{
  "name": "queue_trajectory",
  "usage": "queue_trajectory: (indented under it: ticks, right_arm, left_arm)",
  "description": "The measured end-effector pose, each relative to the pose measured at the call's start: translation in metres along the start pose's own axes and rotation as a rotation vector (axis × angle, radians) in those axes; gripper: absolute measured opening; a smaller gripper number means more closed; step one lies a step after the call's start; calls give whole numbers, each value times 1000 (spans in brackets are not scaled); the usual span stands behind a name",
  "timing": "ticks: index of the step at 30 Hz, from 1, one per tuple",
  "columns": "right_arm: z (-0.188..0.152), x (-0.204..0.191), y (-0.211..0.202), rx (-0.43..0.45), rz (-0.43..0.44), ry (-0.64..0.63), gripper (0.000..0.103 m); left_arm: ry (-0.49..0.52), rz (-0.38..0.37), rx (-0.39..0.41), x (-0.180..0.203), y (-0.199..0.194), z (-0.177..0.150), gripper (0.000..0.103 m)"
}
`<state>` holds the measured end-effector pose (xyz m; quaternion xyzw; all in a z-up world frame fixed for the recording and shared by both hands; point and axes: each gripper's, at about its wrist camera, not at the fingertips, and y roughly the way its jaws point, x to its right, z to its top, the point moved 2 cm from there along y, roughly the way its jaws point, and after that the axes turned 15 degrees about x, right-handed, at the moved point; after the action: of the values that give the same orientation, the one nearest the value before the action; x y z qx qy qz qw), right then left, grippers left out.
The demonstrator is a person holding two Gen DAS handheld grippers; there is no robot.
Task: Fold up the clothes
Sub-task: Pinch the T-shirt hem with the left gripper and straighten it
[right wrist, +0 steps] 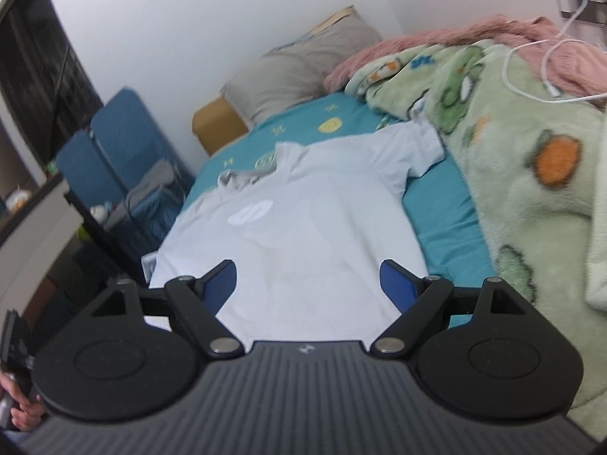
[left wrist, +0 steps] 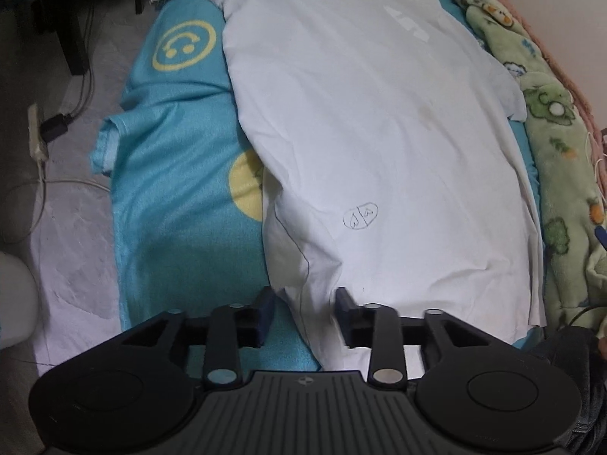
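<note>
A white T-shirt (left wrist: 379,121) lies spread flat on a teal bed sheet (left wrist: 182,197), collar away from me. It also shows in the right wrist view (right wrist: 303,220). My left gripper (left wrist: 305,299) is open, its fingers either side of the shirt's near left hem corner, low over the fabric. My right gripper (right wrist: 309,280) is wide open and empty, held above the shirt's lower part.
A green patterned blanket (right wrist: 512,174) and a pink one (right wrist: 436,41) are heaped along the bed's right side, with a white cable (right wrist: 531,72) on top. A grey pillow (right wrist: 296,72) lies at the head. Floor with power strip (left wrist: 36,132) and cables is on the left.
</note>
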<state>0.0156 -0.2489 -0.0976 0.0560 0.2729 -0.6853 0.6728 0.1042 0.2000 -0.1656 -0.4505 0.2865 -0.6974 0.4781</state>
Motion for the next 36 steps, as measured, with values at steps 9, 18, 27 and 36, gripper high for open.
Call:
queue_trajectory:
  ticks: [9,18,27,36]
  right_arm:
    - [-11,-10,15,-69,-20,-38,84]
    - [-12,-5,16,-73,-27,-18,84]
    - [-7,-11,6,-24,-7,-40,84]
    - [2,-22,-9,88,-2,-100,84]
  left_arm:
    - [201,35,-64,24,-21,-10,3]
    - [102,159,-100,12,-64,1,3]
    - [177,276,51,42,-59,5,54]
    - [162,218,567,139,-86,19,88]
